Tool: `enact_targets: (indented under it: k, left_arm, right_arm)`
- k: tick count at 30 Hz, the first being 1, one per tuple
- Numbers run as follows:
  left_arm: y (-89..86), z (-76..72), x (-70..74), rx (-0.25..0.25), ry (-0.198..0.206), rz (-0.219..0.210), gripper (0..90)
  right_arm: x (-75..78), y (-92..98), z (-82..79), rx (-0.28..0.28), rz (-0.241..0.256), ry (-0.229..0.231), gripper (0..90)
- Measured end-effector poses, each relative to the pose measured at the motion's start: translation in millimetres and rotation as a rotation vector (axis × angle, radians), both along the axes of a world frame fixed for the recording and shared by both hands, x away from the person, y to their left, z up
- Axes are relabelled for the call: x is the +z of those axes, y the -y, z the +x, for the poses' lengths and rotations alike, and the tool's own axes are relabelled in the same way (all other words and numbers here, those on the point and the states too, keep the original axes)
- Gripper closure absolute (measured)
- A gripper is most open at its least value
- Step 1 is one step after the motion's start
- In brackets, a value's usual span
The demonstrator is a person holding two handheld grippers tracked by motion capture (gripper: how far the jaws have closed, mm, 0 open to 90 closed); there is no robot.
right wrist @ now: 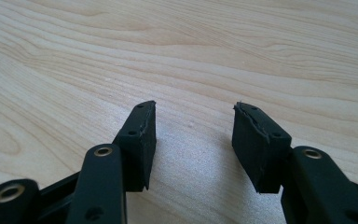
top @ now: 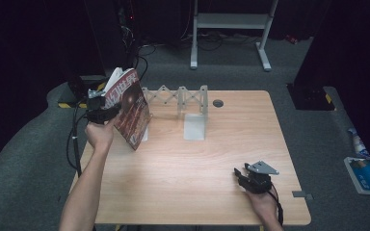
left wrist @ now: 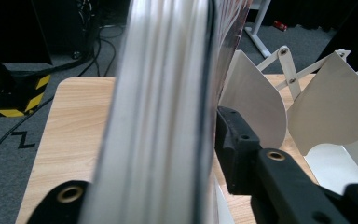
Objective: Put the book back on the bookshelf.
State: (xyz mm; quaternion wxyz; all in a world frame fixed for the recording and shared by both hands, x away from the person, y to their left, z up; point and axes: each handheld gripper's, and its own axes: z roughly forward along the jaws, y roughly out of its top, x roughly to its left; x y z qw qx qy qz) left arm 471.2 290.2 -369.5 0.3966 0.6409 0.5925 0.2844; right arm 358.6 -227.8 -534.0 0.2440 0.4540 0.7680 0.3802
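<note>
A book with a dark red cover [top: 131,107] is held tilted above the table's far left, next to the left end of a white folding rack [top: 180,98]. My left gripper [top: 102,111] is shut on the book. In the left gripper view the book's white page edges [left wrist: 163,107] run up between the jaws, and the rack's rounded white dividers [left wrist: 254,100] stand just to the right. My right gripper [top: 243,175] rests low over the wooden table [top: 192,159] near its front right, open with nothing between its fingers [right wrist: 142,140].
A small dark round hole [top: 218,103] sits in the table behind the rack. Black cables [top: 74,139] hang off the table's left edge. On the grey carpet stand a white metal frame [top: 231,29] at the back and packets [top: 363,171] at the right.
</note>
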Motion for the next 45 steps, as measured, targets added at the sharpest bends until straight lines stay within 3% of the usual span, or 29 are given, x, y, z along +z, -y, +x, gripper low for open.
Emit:
enact_targets:
  k: [11,20,27,34,45]
  left_arm:
    - [-9.2,-4.2,-4.0,-0.004,-0.025,-0.029,60.1]
    - [-9.8,-7.6,0.3,0.007,-0.018,-0.067,47.8]
    - [-10.4,-12.6,2.8,-0.012,-0.022,-0.059,44.4]
    - [-12.9,-21.9,7.8,-0.021,0.003,-0.062,41.6]
    - [-14.6,-36.1,10.5,-0.044,0.017,-0.032,39.9]
  right_arm:
    - [0.0,0.2,0.1,0.000,0.000,0.001,49.7]
    - [0.0,-0.1,-0.1,0.000,0.001,-0.001,49.2]
    - [0.0,0.0,0.0,0.001,0.001,-0.001,48.7]
    - [-0.1,-0.1,-0.1,0.004,0.000,0.000,48.3]
    - [-0.2,-0.3,0.0,0.006,-0.001,0.002,48.0]
